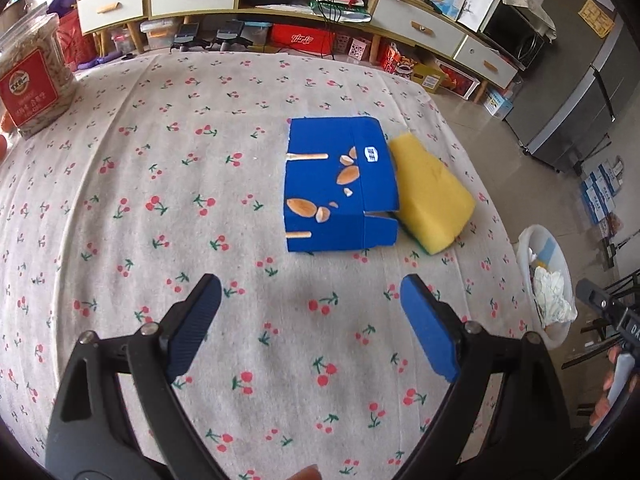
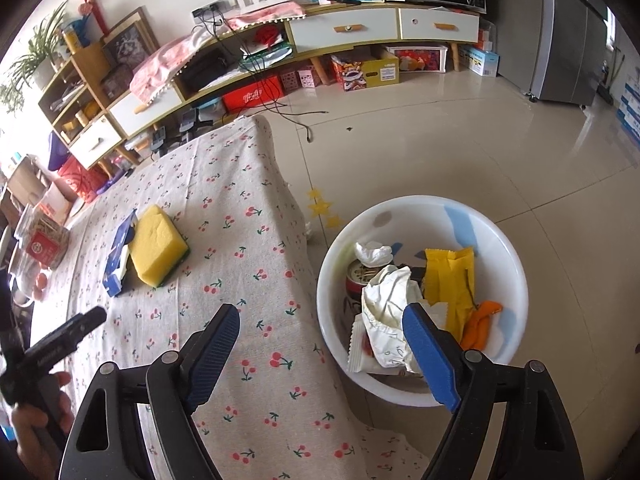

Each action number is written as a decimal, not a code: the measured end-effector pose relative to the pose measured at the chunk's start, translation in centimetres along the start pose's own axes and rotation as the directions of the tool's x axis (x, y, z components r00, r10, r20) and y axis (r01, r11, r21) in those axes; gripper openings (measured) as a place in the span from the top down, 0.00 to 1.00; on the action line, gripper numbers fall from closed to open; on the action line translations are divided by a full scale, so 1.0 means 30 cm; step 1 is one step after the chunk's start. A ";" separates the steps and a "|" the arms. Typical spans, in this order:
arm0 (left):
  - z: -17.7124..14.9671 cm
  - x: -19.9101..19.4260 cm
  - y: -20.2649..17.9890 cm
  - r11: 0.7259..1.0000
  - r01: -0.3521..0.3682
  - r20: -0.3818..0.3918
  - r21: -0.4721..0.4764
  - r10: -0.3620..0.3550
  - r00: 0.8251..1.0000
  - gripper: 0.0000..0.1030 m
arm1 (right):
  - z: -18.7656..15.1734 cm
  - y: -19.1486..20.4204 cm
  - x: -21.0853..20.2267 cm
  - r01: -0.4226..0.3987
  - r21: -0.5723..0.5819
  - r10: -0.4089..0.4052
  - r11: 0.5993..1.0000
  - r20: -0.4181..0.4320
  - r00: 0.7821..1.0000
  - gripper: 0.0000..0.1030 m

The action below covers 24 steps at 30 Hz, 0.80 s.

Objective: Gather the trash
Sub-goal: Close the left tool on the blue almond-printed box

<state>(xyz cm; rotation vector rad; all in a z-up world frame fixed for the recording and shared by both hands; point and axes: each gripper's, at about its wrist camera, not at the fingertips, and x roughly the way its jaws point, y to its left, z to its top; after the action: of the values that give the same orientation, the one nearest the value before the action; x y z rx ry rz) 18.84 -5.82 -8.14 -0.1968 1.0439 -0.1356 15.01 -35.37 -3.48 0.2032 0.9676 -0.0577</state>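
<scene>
A flattened blue carton lies on the cherry-print tablecloth, with a yellow sponge touching its right side. My left gripper is open and empty, just short of the carton. Carton and sponge also show in the right wrist view. My right gripper is open and empty, over the table's right edge beside a white basin on the floor. The basin holds crumpled paper, a yellow wrapper and orange peel.
A clear jar with a red label stands at the table's far left. The basin also shows in the left wrist view. A low cabinet with drawers lines the far wall. A grey fridge stands at the right. The left gripper's handle shows.
</scene>
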 end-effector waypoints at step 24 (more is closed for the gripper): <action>0.103 0.040 0.034 0.994 -0.003 0.031 0.109 -0.001 1.000 0.38 | 0.100 0.240 0.121 -0.013 -0.144 0.008 0.989 -0.036 0.999 0.17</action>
<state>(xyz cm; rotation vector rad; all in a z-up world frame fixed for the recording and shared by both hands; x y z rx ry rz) 22.14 -4.76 -7.87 -0.0985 1.0025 -0.1877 20.51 -28.75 -3.76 0.0765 1.0021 0.0259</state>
